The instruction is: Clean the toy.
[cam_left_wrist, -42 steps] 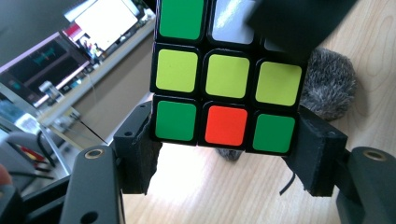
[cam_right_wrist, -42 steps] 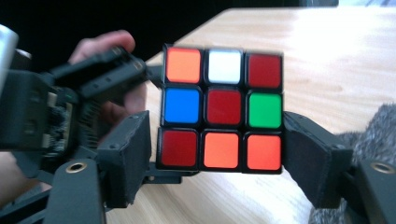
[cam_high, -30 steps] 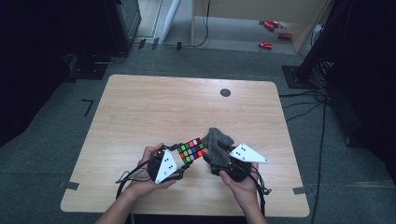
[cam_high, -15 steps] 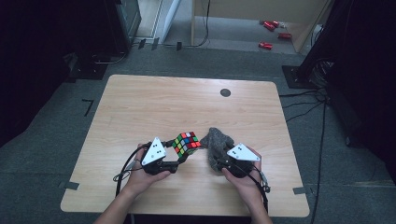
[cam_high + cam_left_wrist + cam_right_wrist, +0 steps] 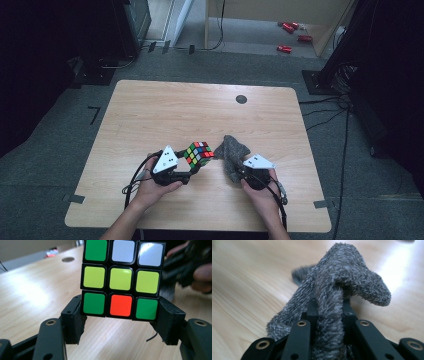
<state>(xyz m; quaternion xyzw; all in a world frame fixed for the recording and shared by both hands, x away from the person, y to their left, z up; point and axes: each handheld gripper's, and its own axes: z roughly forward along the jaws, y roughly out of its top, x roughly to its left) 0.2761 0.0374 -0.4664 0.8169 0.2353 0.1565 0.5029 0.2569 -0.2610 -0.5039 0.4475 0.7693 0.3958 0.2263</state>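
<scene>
Counted: one cube (image 5: 199, 153), clamped in left gripper (image 5: 192, 167); one grey cloth (image 5: 233, 156), pinched by right gripper (image 5: 240, 172), jaws just closed. Both near table (image 5: 165, 107) edge.

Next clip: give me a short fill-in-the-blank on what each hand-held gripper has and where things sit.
1. The left hand-held gripper is clamped on a puzzle ____.
2. The right hand-held gripper pinches a fuzzy ____ cloth.
3. In the high view, the cloth lies to the ____ of the cube.
4. The middle row facing the left gripper view is ____.

Missing: cube; grey; right; yellow
</scene>
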